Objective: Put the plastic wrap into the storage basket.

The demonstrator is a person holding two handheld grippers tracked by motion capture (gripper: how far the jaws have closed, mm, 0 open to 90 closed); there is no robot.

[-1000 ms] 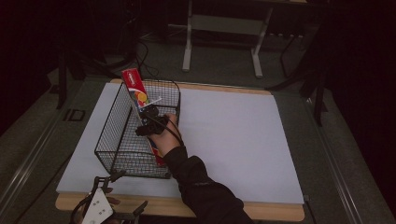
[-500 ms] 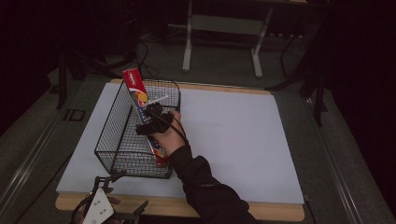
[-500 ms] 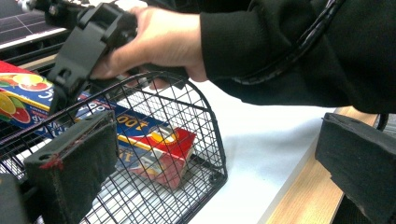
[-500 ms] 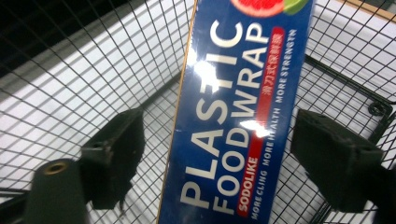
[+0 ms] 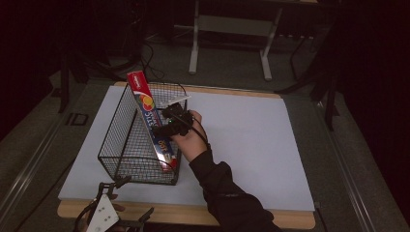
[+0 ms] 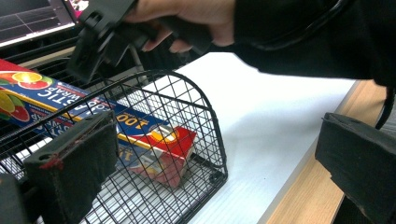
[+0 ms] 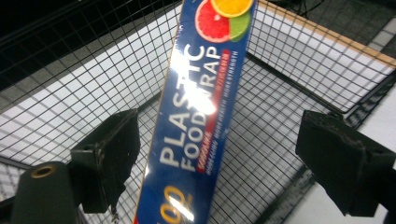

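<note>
Plastic wrap box [image 5: 153, 126] standing tilted inside the wire basket [image 5: 121, 145], its lower end in the basket's near right corner and its upper end leaning over the far rim. The basket sits on the white sheet [image 5: 251, 140] covering the counter [image 5: 290, 220]. Right gripper [image 5: 175, 121], held in a hand [image 5: 193, 140], is poised over the basket's right rim beside the box; in the right gripper view its jaws stand wide apart on either side of the box, touching nothing. Left gripper [image 5: 109, 212] lies at the counter's near edge in front of the basket, jaws open and empty.
</note>
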